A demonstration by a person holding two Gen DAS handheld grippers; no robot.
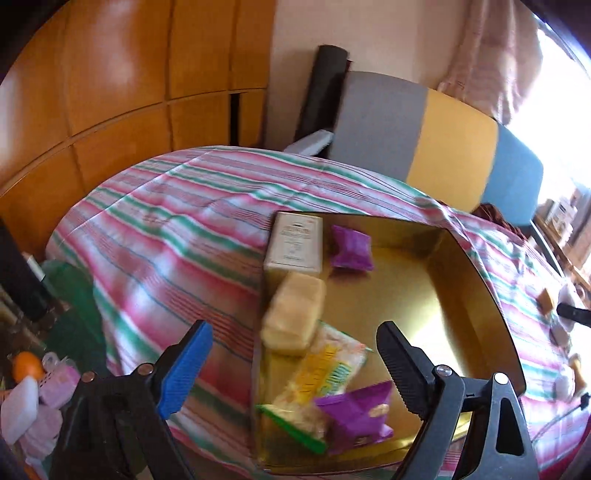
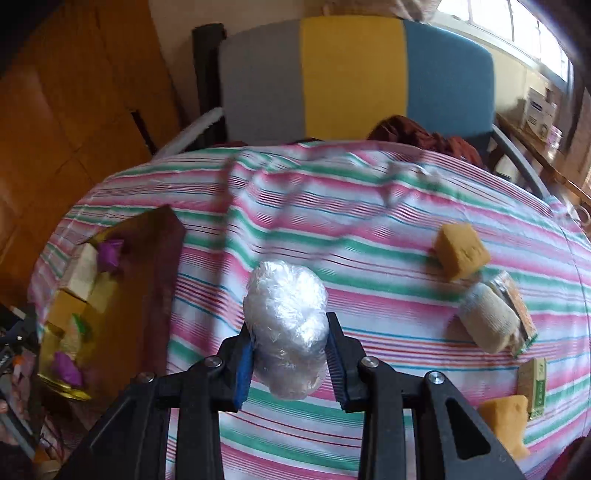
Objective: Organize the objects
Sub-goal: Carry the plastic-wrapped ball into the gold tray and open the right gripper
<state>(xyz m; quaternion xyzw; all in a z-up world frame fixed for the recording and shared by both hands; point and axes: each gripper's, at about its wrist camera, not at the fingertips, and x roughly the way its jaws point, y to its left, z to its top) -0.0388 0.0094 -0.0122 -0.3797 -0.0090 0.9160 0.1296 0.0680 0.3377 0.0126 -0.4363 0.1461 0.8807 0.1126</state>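
Clamped between the right gripper (image 2: pixel 290 354) fingers, plastic-wrapped bundle (image 2: pixel 287 328), upright above the striped cloth (image 2: pixel 369 229); far left, gold box (image 2: pixel 122 295), nearer the wide-open, empty left gripper (image 1: pixel 291 365) hovering over it.

Glossy orange-brown wooden wardrobe panels (image 1: pixel 122 74) fill the left, a cream wall (image 1: pixel 369 33) sits behind. A grey, yellow and blue striped headboard (image 2: pixel 351 74) stands beyond the pink-green striped bedspread (image 2: pixel 332 192); bright daylight pours through the window (image 2: pixel 517 26).
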